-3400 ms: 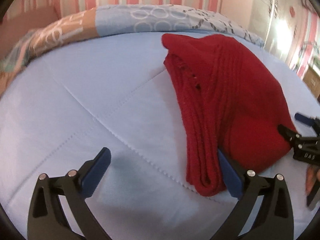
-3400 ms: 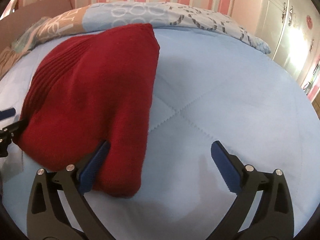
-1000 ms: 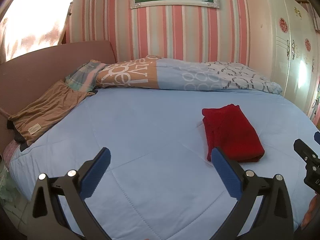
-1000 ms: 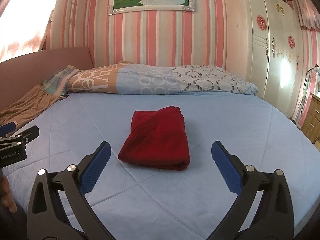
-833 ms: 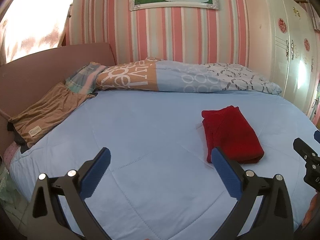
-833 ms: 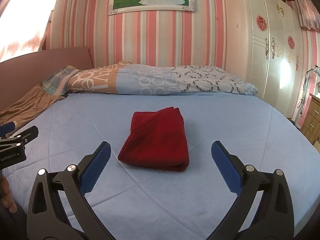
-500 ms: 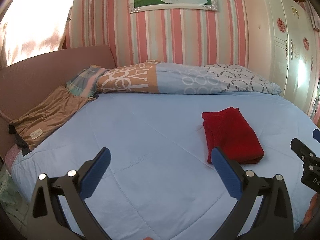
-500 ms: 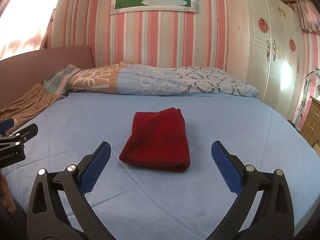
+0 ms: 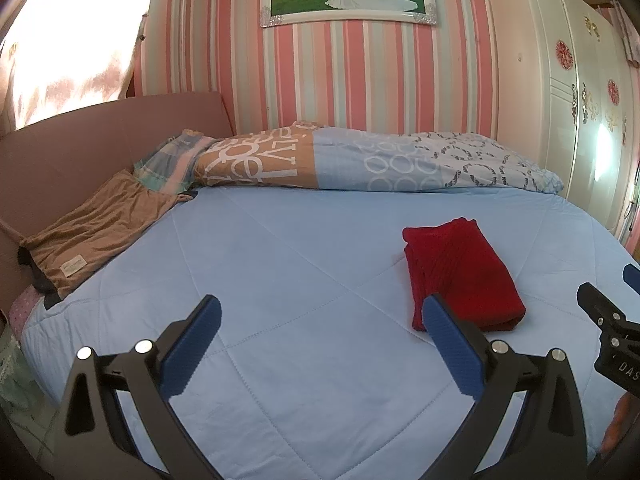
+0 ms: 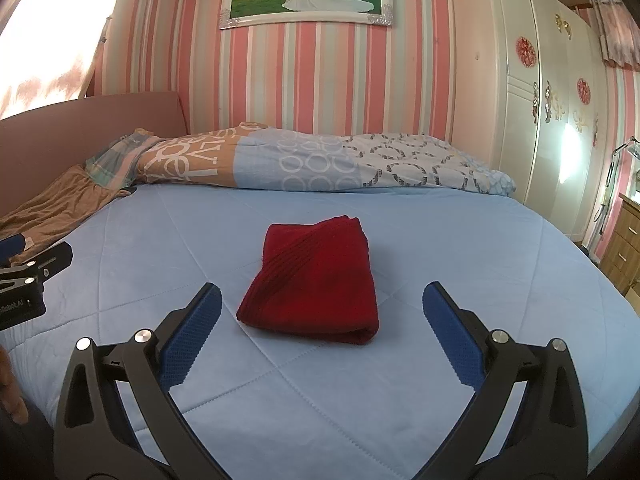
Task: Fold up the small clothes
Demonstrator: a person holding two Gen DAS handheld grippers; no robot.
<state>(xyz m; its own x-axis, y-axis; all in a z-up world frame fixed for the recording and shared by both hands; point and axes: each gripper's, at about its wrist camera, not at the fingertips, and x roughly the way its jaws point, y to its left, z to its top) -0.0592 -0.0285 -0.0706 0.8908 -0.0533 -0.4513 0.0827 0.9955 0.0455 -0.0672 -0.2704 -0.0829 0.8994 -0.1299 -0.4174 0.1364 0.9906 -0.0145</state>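
Observation:
A red knit garment lies folded into a compact rectangle on the light blue bed cover. It also shows in the left wrist view, right of centre. My left gripper is open and empty, held above the bed well back from the garment. My right gripper is open and empty, with the garment lying ahead between its fingers but apart from them. Each gripper shows at the edge of the other's view.
A brown garment lies at the bed's left edge by the pink headboard. A patterned duvet lies along the back. A white wardrobe stands at the right, with a wooden drawer unit beside it.
Both grippers have drawn far back and up from the red garment, which they were beside 3.4 s ago. Over the last second the views only drift slightly. The garment stays folded.

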